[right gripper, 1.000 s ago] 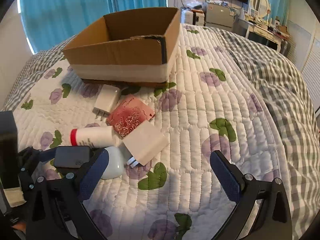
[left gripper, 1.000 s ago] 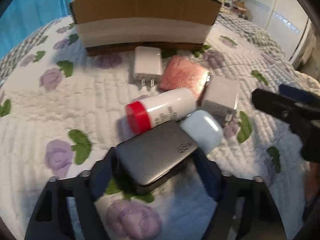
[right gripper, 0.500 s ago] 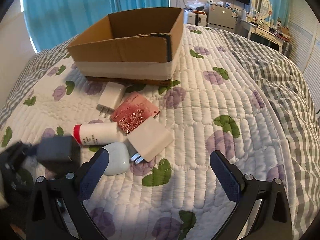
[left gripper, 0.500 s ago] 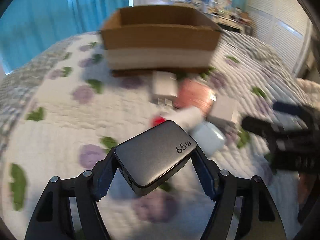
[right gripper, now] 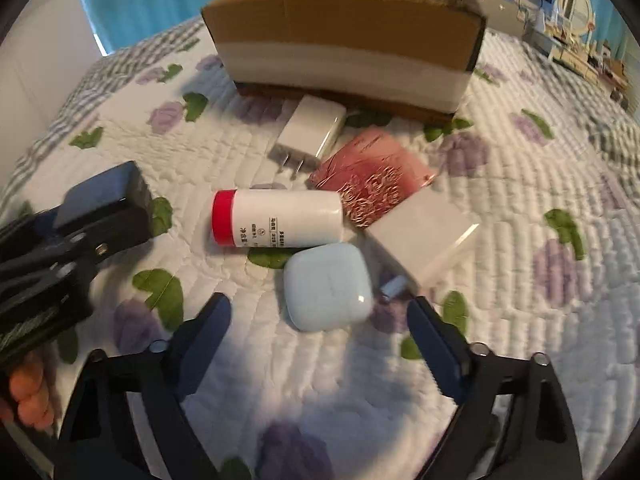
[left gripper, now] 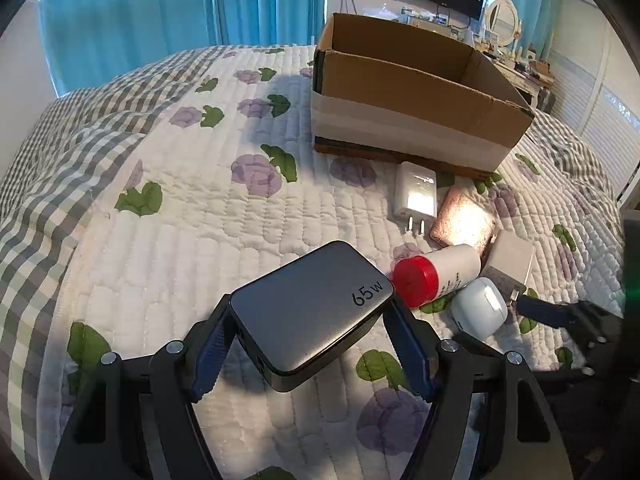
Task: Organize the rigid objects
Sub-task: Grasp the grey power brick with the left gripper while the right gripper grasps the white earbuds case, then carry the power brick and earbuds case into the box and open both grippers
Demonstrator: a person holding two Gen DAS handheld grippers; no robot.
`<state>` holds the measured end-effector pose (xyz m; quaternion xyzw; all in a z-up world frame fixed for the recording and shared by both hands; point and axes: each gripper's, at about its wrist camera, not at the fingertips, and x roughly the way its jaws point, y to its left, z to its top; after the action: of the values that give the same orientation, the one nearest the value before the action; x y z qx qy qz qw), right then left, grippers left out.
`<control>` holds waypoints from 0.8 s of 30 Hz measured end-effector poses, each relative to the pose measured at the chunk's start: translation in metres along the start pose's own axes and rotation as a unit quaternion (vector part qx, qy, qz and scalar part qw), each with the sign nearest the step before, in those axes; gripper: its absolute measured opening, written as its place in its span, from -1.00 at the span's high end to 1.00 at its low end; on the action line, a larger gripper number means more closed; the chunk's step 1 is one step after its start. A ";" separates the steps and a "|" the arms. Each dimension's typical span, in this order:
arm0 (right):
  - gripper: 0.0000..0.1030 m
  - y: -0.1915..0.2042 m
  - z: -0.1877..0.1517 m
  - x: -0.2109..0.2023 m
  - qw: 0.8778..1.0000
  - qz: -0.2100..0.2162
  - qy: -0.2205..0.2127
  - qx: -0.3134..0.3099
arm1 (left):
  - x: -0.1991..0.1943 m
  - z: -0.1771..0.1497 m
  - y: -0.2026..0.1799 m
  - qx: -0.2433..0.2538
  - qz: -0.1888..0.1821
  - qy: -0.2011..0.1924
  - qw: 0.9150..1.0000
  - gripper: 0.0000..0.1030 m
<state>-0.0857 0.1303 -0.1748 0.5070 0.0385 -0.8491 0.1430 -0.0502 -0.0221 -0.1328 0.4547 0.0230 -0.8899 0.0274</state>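
Quilted bed (left gripper: 168,264), floral print; everything sits on soft, uneven ground. Cardboard box (left gripper: 416,108) at the far side, open top, looks empty from the left wrist view; the likely destination.

Grey 65W charger (left gripper: 308,312) is off the quilt, clamped across its width in the left gripper (left gripper: 308,344), well short of the box. Judgement: carry it high enough to pass the near wall, which stands tall, then lower it inside before letting go. The grip sits at the charger's rear half, so keep it level; a forward tilt could let it slide out.

Right gripper (right gripper: 320,340) spread wide, holding nothing, low over the quilt with the pale blue earbud case (right gripper: 326,286) just ahead between its fingers. The case is rounded and slick-looking; close on its flat sides, squarely.

Crowding it: white bottle with red cap (right gripper: 276,218), touching or nearly so, and a white adapter (right gripper: 420,236) beside it. Keep the fingertips from nudging the bottle; it would roll.
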 end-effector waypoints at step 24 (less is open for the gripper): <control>-0.01 0.008 -0.008 -0.065 0.998 -0.012 -0.062 0.000 | -0.053 0.014 -0.018 0.026 -0.004 -0.029 0.999 -0.44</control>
<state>-0.0477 0.1377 -0.1209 0.4528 0.0361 -0.8806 0.1349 -0.0319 -0.0037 -0.0815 0.4290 0.0007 -0.9032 0.0131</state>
